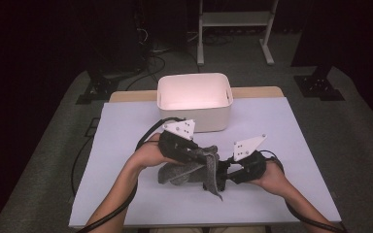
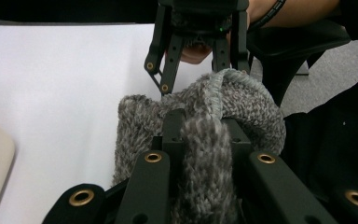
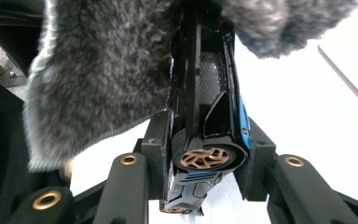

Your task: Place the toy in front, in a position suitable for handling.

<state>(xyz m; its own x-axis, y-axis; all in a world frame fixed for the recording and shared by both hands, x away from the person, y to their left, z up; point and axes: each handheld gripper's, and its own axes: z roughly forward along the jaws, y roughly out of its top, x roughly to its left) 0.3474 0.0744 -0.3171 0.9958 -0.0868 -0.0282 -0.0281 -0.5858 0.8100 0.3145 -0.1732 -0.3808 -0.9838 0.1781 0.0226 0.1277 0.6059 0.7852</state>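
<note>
Mid-job, seemingly: left gripper [image 2: 200,123] clamped on fuzzy grey knitted sock [image 2: 261,112]; right gripper [image 3: 204,140] opposite, clenching black-and-blue toy car [image 3: 209,126], nose under sock's edge, not yet fully inside.

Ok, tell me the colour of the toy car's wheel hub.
Bronze wheel hub, clearest in the right gripper view.
</note>
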